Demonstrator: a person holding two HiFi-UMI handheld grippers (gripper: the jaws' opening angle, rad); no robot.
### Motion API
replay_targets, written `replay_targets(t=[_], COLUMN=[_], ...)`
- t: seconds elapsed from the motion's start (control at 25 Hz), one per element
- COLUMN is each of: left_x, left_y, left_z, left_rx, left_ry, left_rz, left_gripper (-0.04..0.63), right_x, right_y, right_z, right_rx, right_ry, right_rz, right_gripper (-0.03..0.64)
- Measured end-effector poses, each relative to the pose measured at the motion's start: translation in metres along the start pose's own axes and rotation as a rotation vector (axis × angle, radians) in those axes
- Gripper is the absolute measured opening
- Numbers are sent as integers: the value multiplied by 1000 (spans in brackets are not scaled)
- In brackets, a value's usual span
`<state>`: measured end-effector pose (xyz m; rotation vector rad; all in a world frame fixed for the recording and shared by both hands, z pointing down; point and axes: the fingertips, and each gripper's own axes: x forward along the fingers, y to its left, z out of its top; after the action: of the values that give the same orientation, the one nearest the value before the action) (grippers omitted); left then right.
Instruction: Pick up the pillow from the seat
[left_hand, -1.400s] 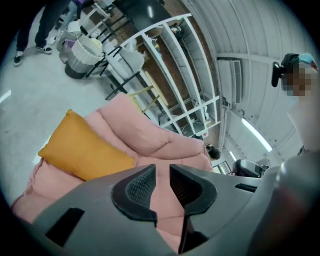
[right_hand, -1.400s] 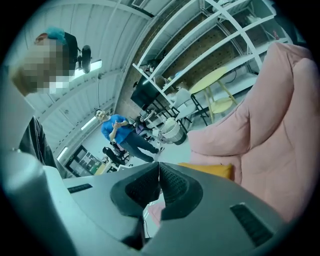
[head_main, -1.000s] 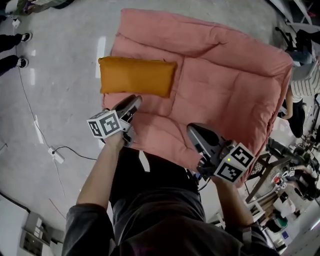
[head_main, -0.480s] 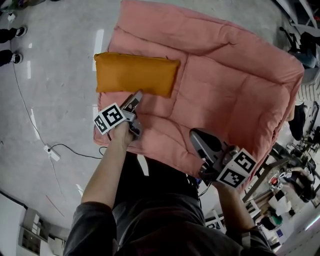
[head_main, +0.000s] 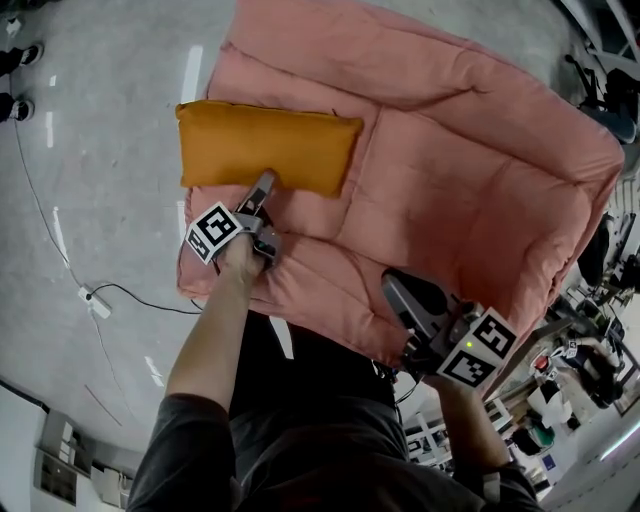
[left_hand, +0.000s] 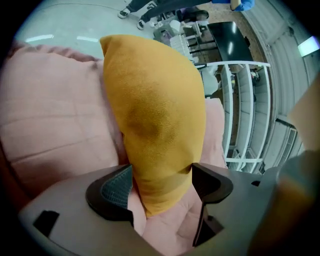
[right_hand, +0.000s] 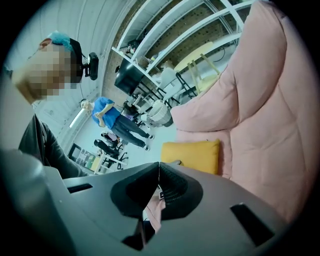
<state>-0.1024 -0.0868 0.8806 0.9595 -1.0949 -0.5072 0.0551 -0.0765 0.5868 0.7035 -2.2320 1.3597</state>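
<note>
An orange pillow (head_main: 265, 148) lies on the left part of a pink padded seat (head_main: 470, 170). My left gripper (head_main: 265, 185) reaches the pillow's near edge. In the left gripper view the pillow's (left_hand: 160, 110) end sits between the jaws of that gripper (left_hand: 161, 185), which are opening; a gap shows at the left pad (left_hand: 117, 187). My right gripper (head_main: 400, 290) hovers over the seat's near edge, apart from the pillow. In the right gripper view its jaws (right_hand: 159, 172) meet with nothing held, and the pillow (right_hand: 192, 156) shows beyond them on the seat (right_hand: 265, 115).
A cable with a white plug (head_main: 90, 300) runs over the grey floor at the left. White racks (left_hand: 245, 115) stand beyond the seat. People (right_hand: 117, 120) stand in the background. Stands and clutter (head_main: 590, 360) crowd the lower right.
My left gripper has moved forward to the pillow's near edge and its jaws have spread around the pillow's end. The right gripper has hardly moved.
</note>
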Motion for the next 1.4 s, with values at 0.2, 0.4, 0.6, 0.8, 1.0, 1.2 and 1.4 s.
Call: replay_targets(t=[0.2, 0.4, 0.6, 0.8, 1.0, 1.2, 1.4], left_x=[14, 28, 45, 54, 54, 39, 10], left_y=[5, 1, 2, 5, -10, -20, -67], left_z=[7, 16, 27, 31, 32, 32, 23], left_rx=[-14, -1, 1, -10, 7, 23, 5], left_ry=[-20, -46, -67, -77, -79, -78, -61], left_rz=[-55, -121, -135, -162, -234, -213, -311], left_gripper=[370, 368, 368, 341, 217, 169, 161], right_x=[13, 19, 23, 24, 23, 21, 11], right_y=[-10, -15, -18, -15, -14, -5, 10], right_z=[-5, -8, -15, -21, -23, -14, 0], right_rx=[18, 22, 23, 24, 29, 26, 23], right_ry=[28, 41, 51, 52, 41, 9, -41], right_rz=[12, 16, 14, 20, 20, 35, 51], right_gripper=[15, 15, 15, 15, 15, 15, 15])
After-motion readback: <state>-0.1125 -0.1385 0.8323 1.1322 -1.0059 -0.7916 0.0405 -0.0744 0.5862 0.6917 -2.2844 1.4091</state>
